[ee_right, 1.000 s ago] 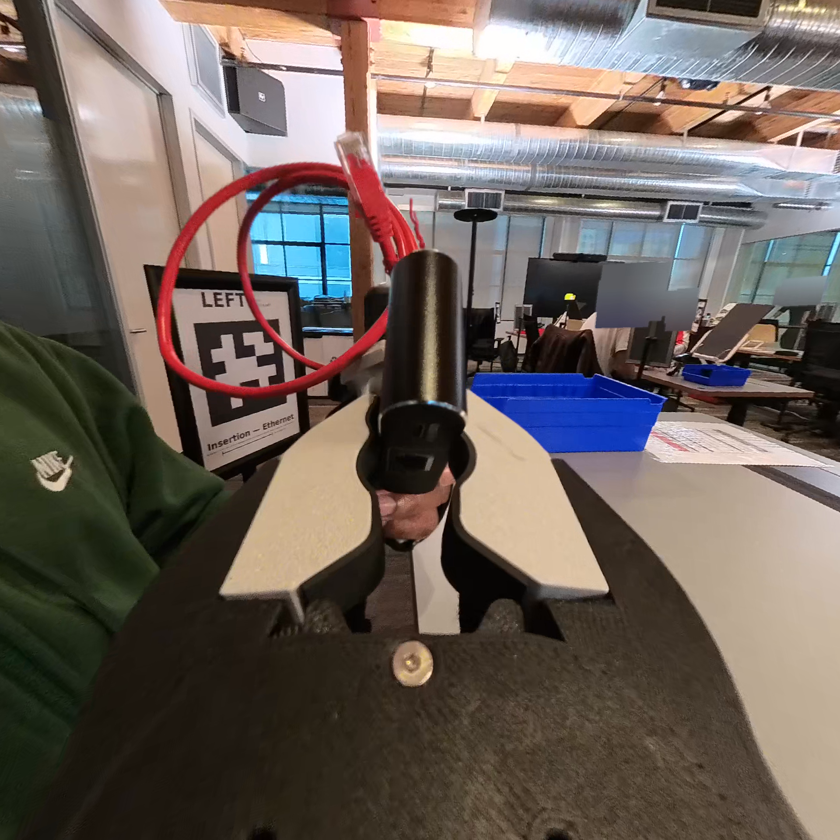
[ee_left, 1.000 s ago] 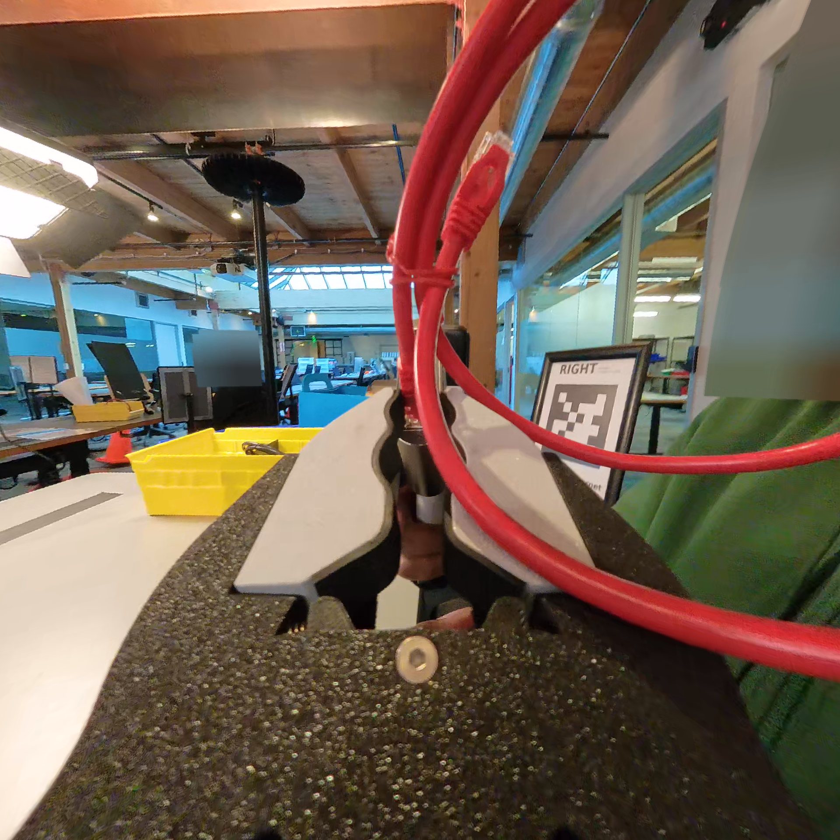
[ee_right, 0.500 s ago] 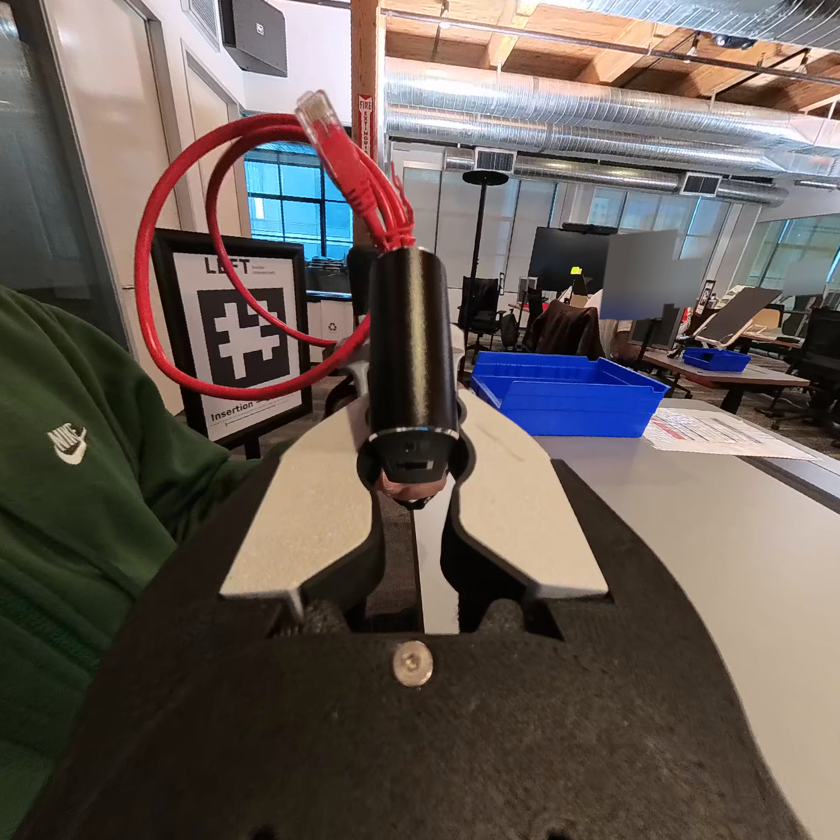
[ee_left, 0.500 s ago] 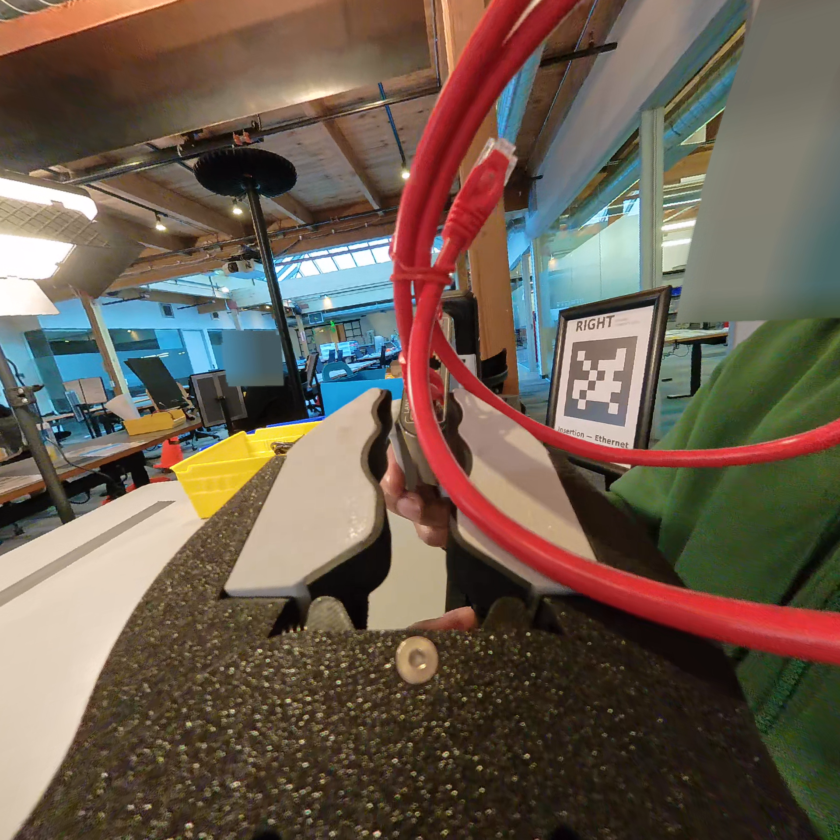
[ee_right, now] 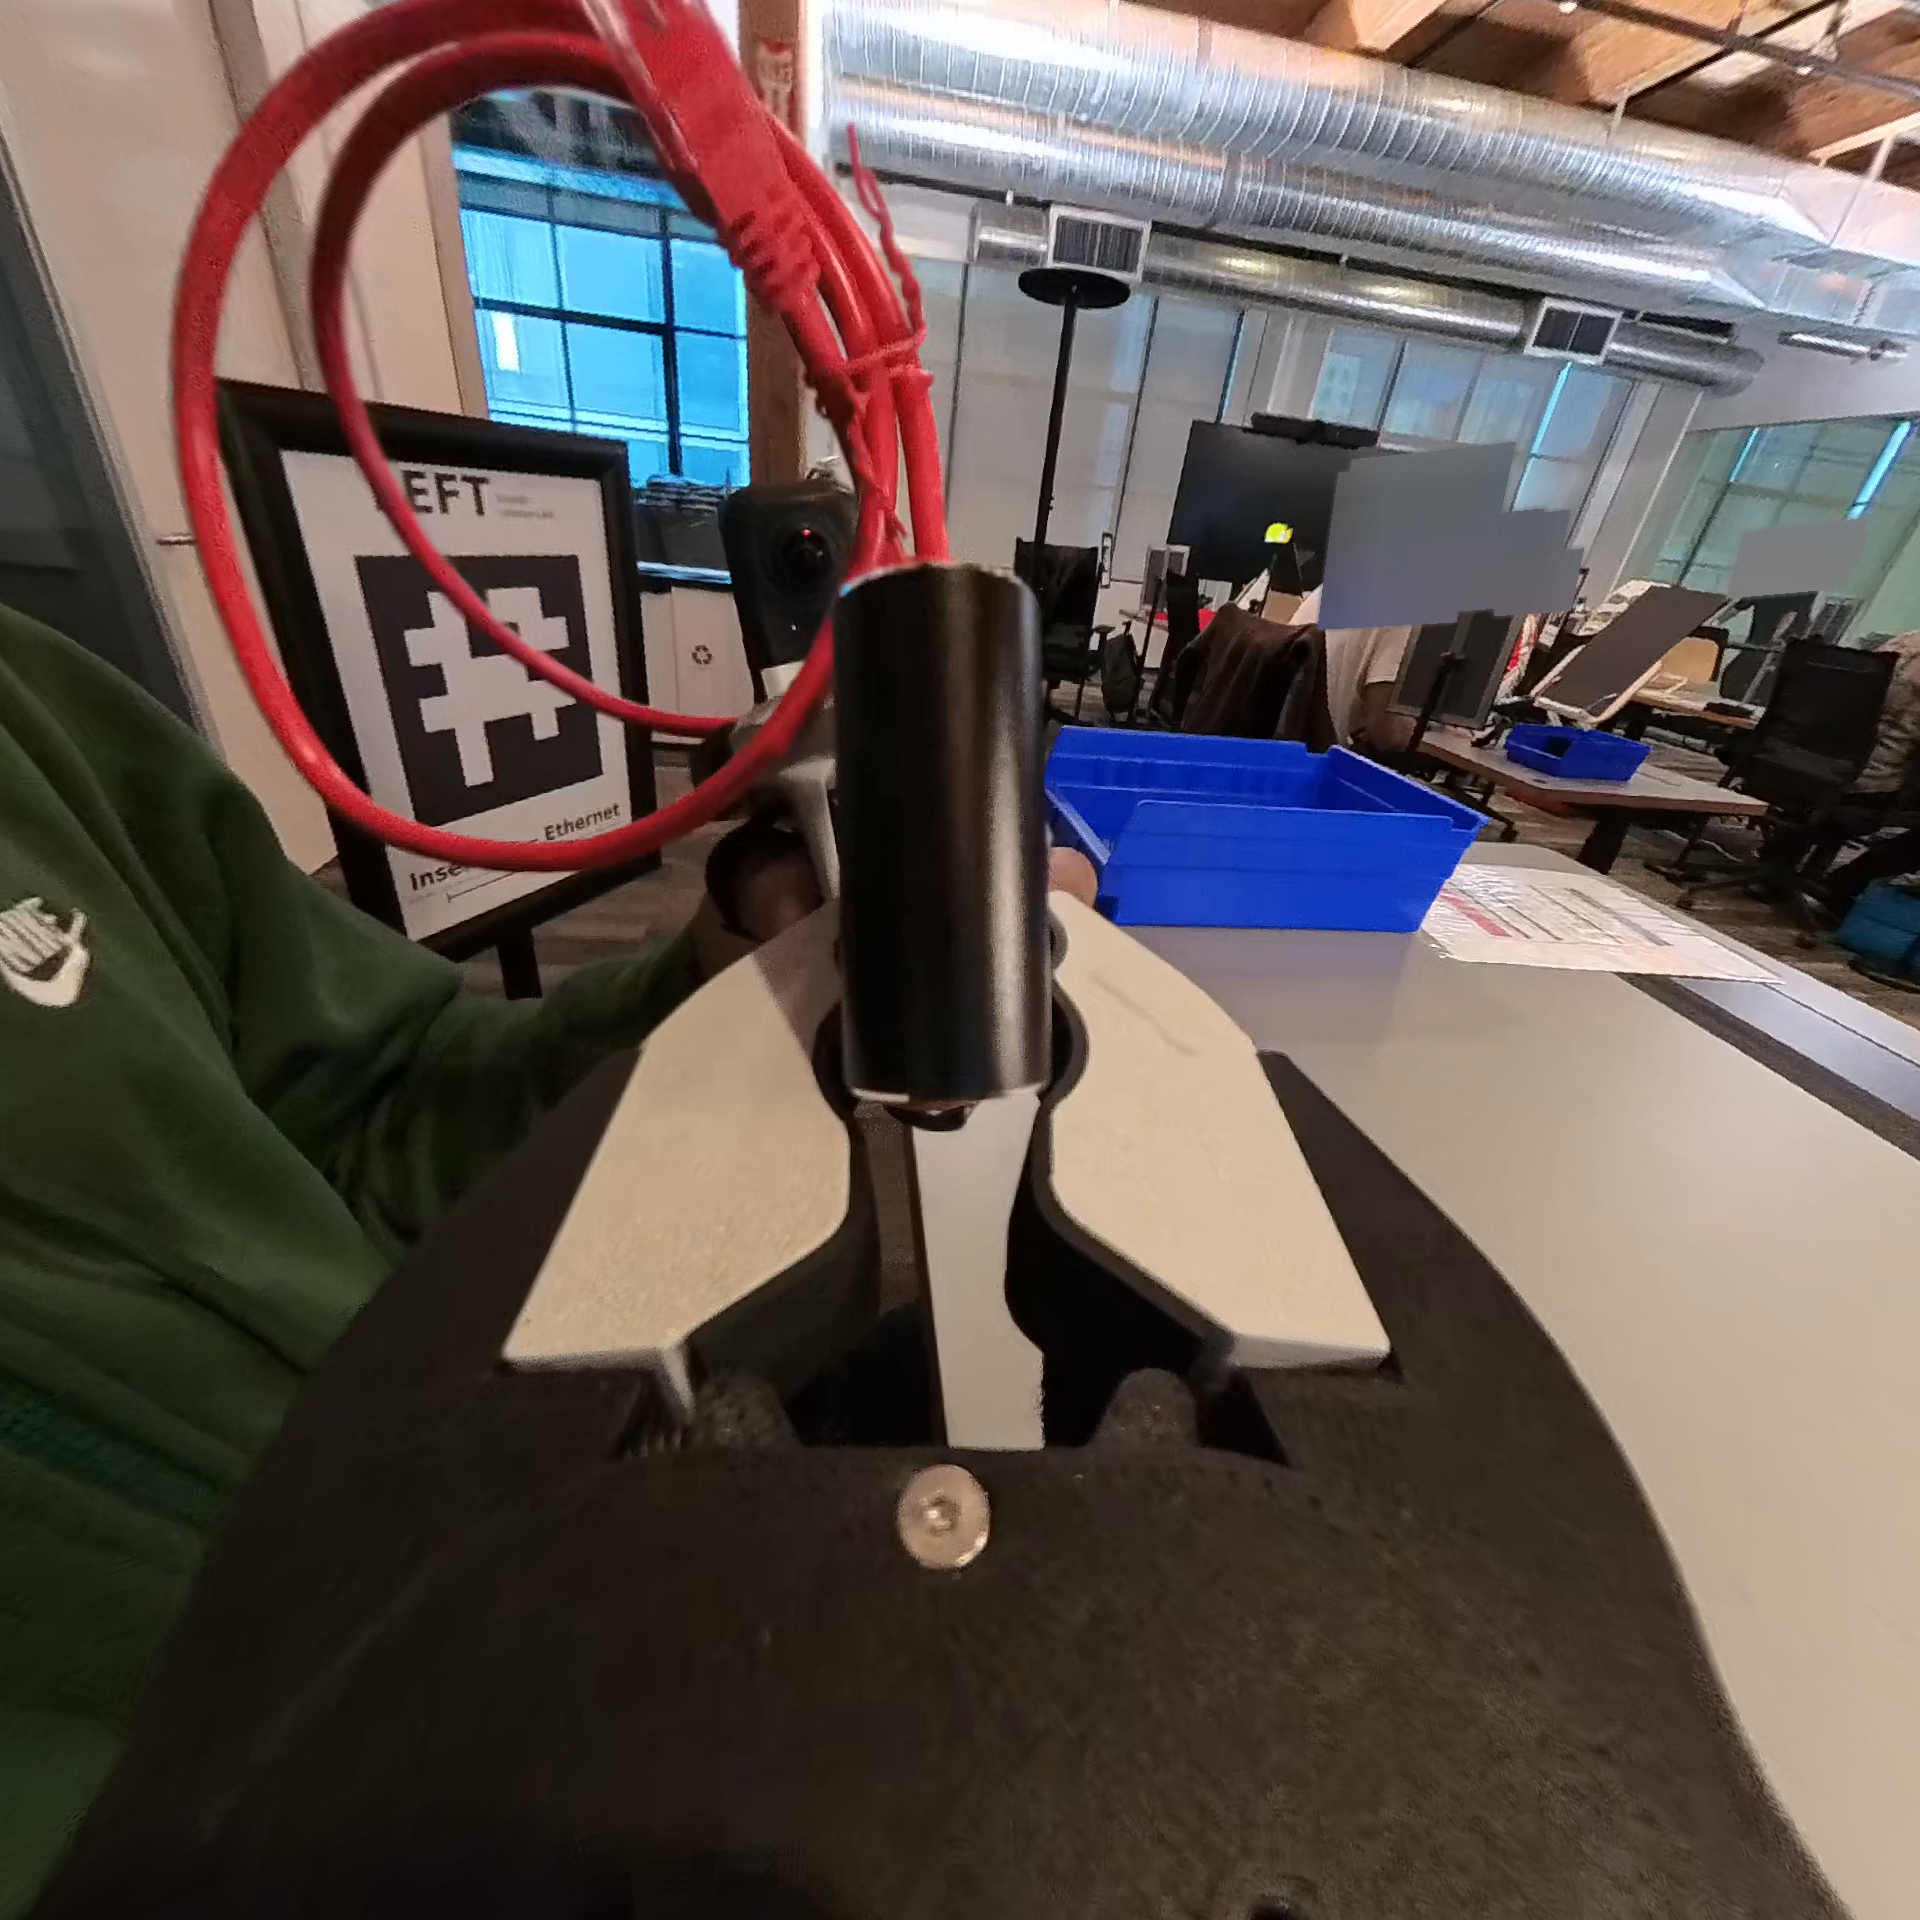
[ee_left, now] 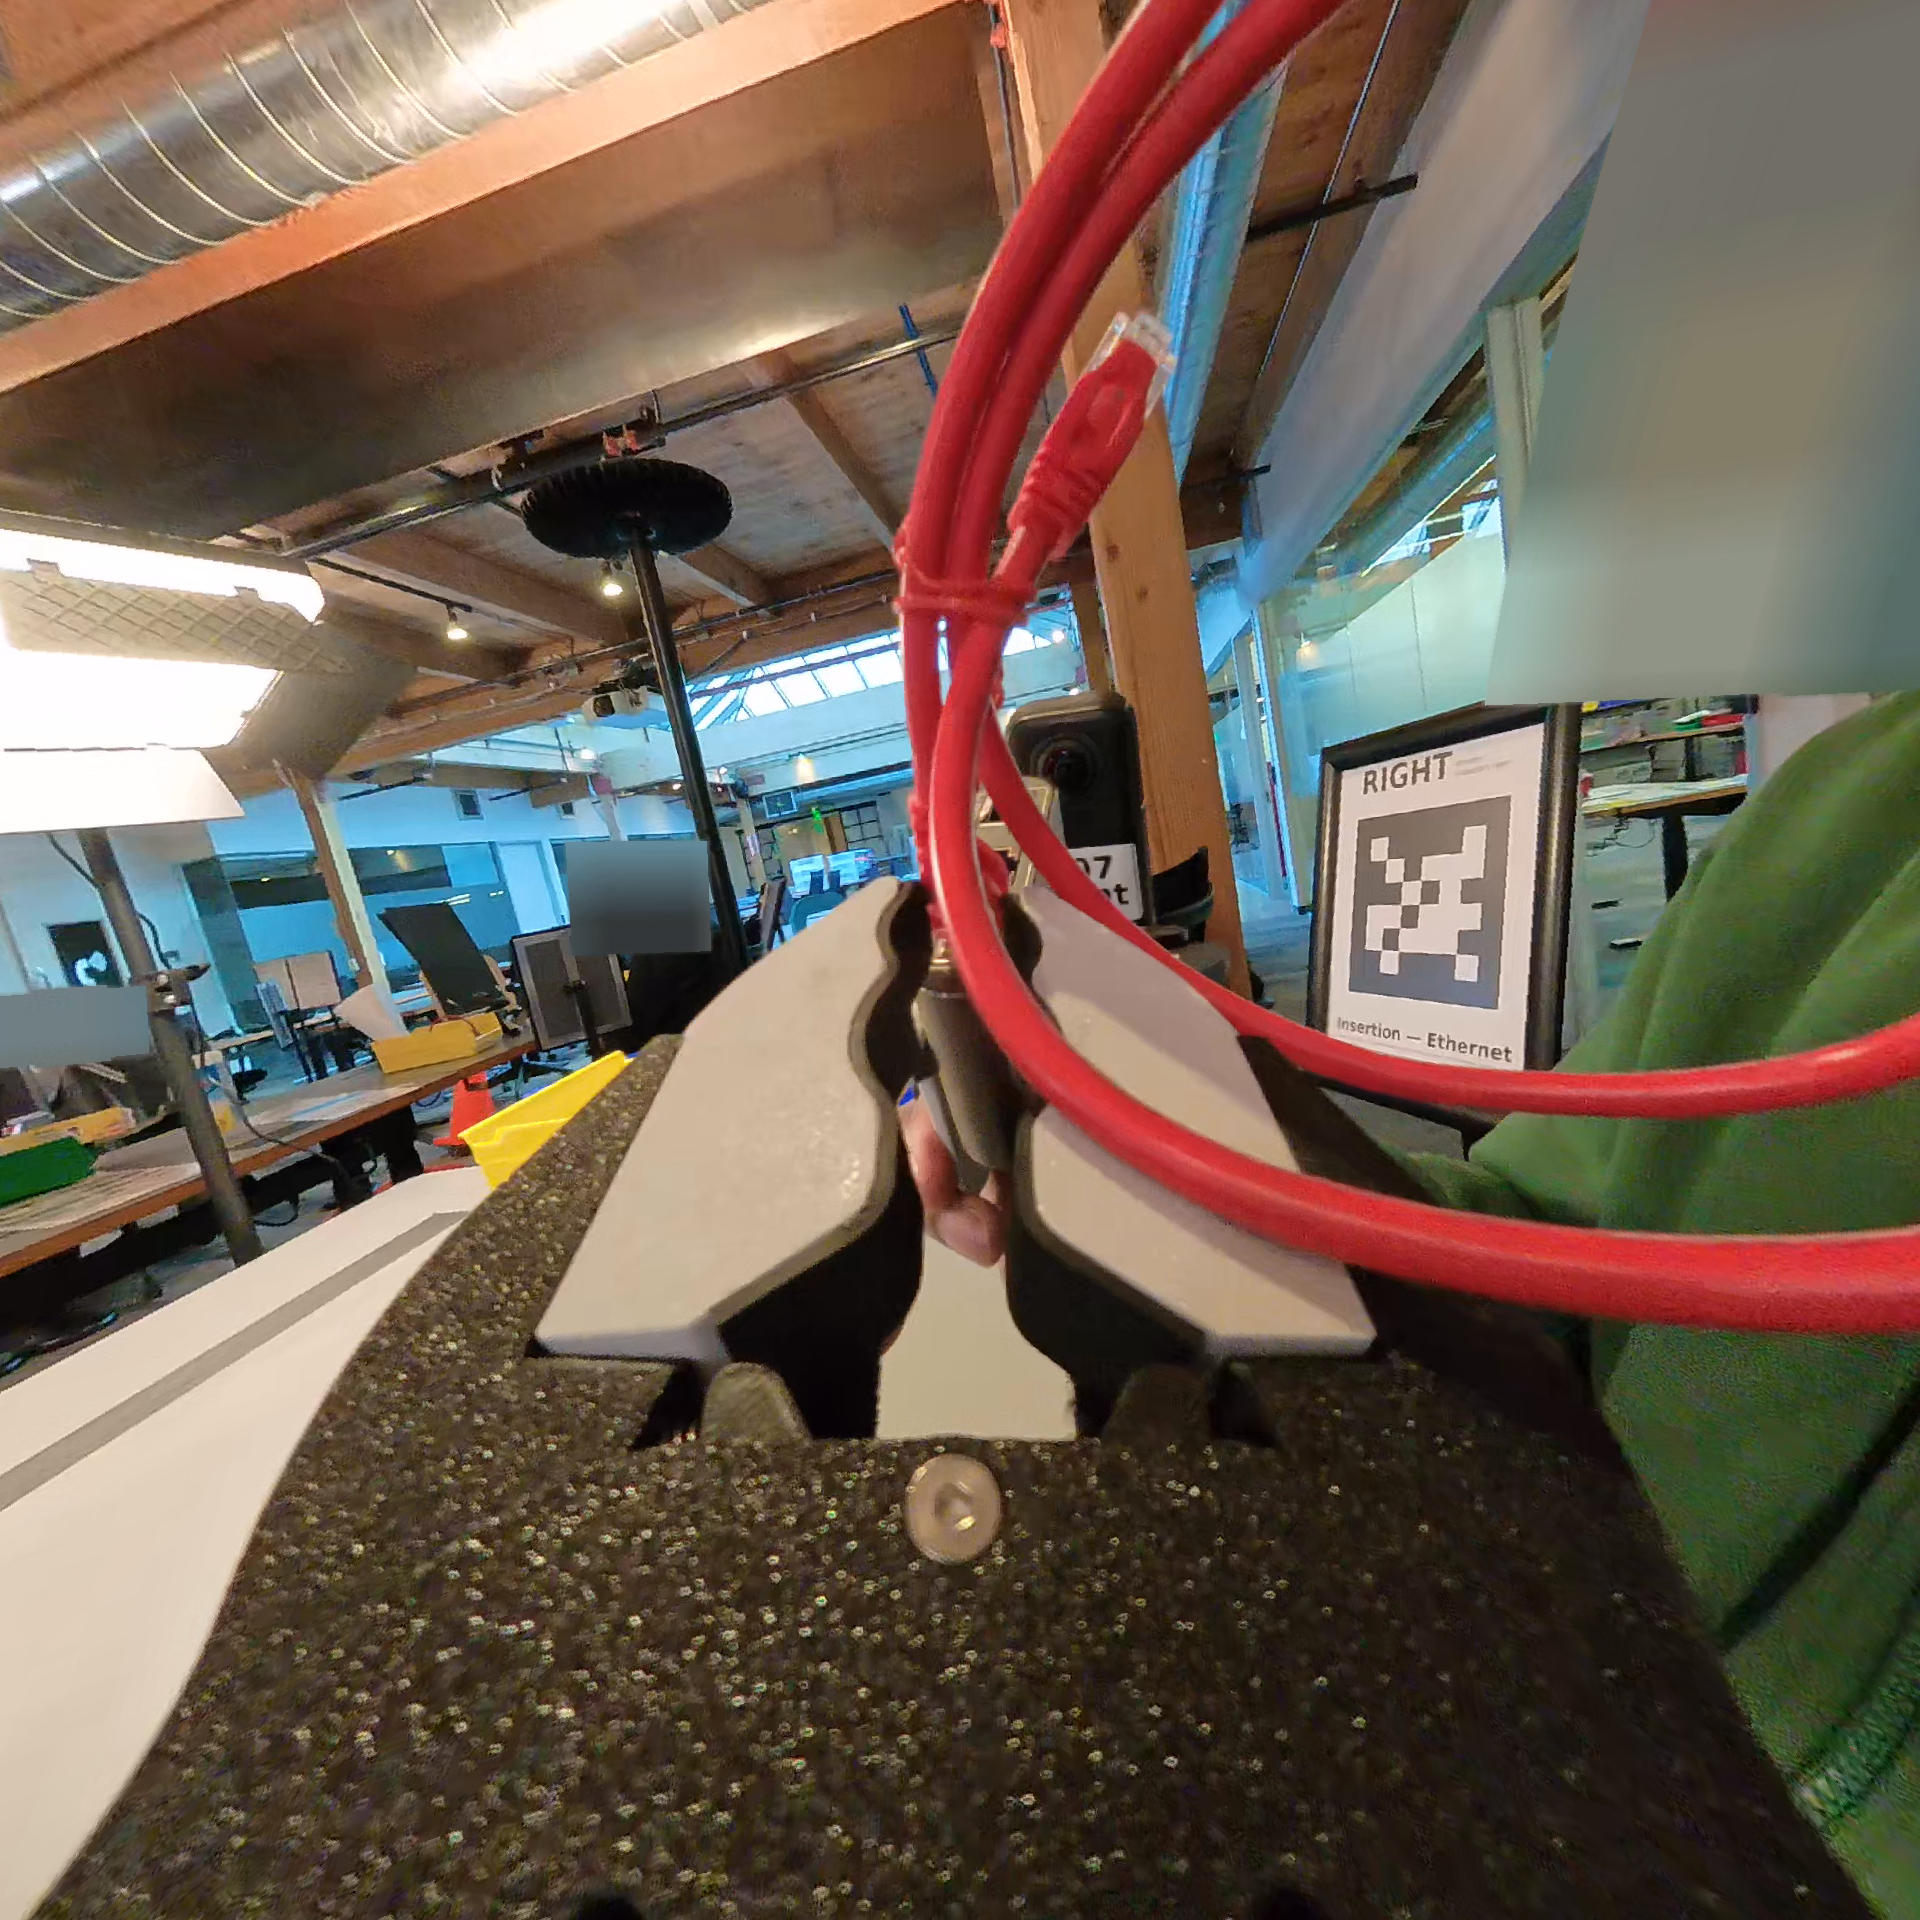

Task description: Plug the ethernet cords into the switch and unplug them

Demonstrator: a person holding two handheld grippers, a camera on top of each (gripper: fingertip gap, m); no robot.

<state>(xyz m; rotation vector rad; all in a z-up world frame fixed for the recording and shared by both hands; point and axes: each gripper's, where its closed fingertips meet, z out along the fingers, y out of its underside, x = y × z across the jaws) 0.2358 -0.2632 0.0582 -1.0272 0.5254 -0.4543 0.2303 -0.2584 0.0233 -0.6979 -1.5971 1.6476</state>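
Left hand-held gripper (ee_left: 961,1023) raised above the white desk (ee_left: 125,1455), fingers closed narrow on the plug end of a coiled red ethernet cord (ee_left: 1143,1143); the coil is tied with a red twist and loops up and to the right, its free connector (ee_left: 1117,390) pointing upward. Right hand-held gripper (ee_right: 940,1049) clamps an upright black cylinder (ee_right: 940,831) between its fingers, the red coil showing behind and to its left. Behind the right one a blue bin (ee_right: 1247,842) sits on the desk; a green sleeve (ee_right: 208,1039) is beside both grippers.
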